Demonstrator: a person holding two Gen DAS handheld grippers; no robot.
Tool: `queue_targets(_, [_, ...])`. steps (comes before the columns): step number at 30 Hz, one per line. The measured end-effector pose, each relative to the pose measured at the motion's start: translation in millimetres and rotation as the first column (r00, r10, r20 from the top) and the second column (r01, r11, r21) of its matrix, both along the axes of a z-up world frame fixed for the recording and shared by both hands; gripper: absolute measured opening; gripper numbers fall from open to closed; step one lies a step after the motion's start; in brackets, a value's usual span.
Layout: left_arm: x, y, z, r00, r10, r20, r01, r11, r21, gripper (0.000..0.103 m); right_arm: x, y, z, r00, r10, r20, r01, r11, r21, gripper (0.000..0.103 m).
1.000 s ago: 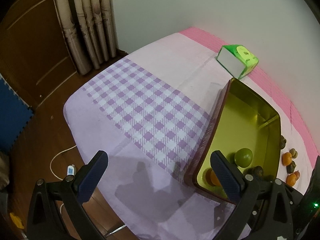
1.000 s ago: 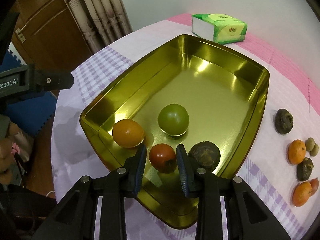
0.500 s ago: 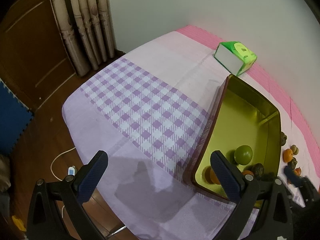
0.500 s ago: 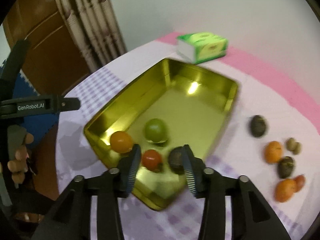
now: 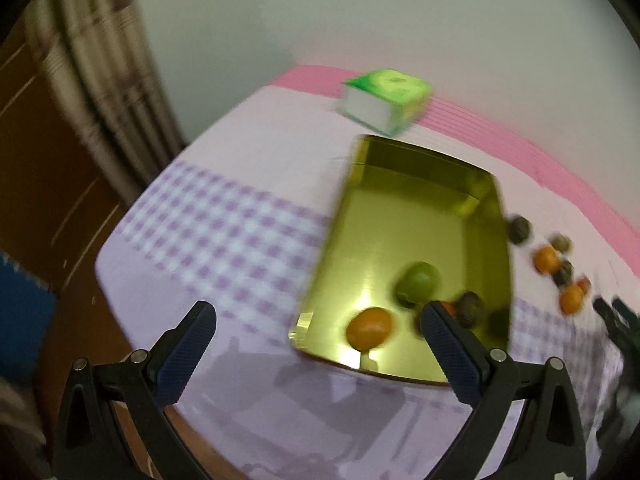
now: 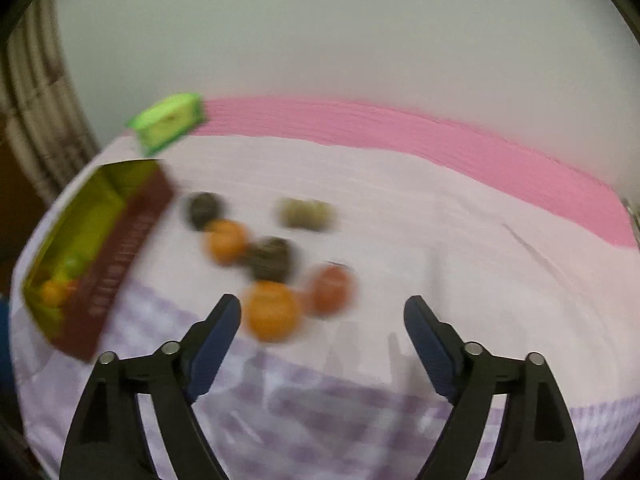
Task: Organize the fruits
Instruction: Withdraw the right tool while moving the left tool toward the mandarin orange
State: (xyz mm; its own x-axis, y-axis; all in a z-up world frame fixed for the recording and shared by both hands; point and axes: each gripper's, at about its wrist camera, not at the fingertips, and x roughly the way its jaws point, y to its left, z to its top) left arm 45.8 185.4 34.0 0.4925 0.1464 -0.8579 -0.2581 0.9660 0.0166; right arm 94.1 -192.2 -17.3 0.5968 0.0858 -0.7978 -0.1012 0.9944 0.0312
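The right claw is hanging spread and empty, its jaws having just been opening, above loose oranges on the desk. The left claw is gaping empty before the gold tin.

Both wrist views look steeply down at the table; the gold tin sits at 3 o'clock left, 9 o'clock right.

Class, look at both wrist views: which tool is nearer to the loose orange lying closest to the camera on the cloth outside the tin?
Right. The right tool hangs open just before that orange, empty. The left tool is over by the gold tin, the orange well off to its side.
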Motion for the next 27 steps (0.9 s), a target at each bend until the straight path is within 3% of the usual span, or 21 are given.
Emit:
queue_targets(3, [9,-45,3,0.991,-0.130,0.006,0.130,0.991,0.013,0.101,5,-35,-12,0.998,-0.067,-0.015,0.067,0.998,0.004,0.087])
queue_targets(6, [18,-81,5,0.974,-0.227,0.024,0.227,0.974,-0.020,0.101,10,-59,-21,0.994,-0.110,-0.017,0.110,0.994,-0.009,0.089])
queue_targets(8, [25,-108,5,0.960,-0.277,0.039,0.278,0.960,-0.028,0.101,14,-72,-27,0.993,-0.113,-0.024,0.113,0.994,-0.012,0.098])
queue_targets(15, [46,-199,-14,0.894,-0.447,0.021,0.447,0.893,-0.053,0.101,27,-95,-45,0.992,-0.125,-0.037,0.124,0.992,-0.022,0.099])
queue_targets(21, [63,-248,-42,0.855,-0.519,-0.019,0.516,0.854,-0.070,0.101,27,-96,-49,0.995,-0.098,-0.028,0.097,0.995,-0.039,0.103])
queue_targets(27, [80,-269,-65,0.854,-0.519,-0.045,0.514,0.853,-0.086,0.096,25,-97,-50,0.996,-0.085,-0.027,0.084,0.996,-0.041,0.103])
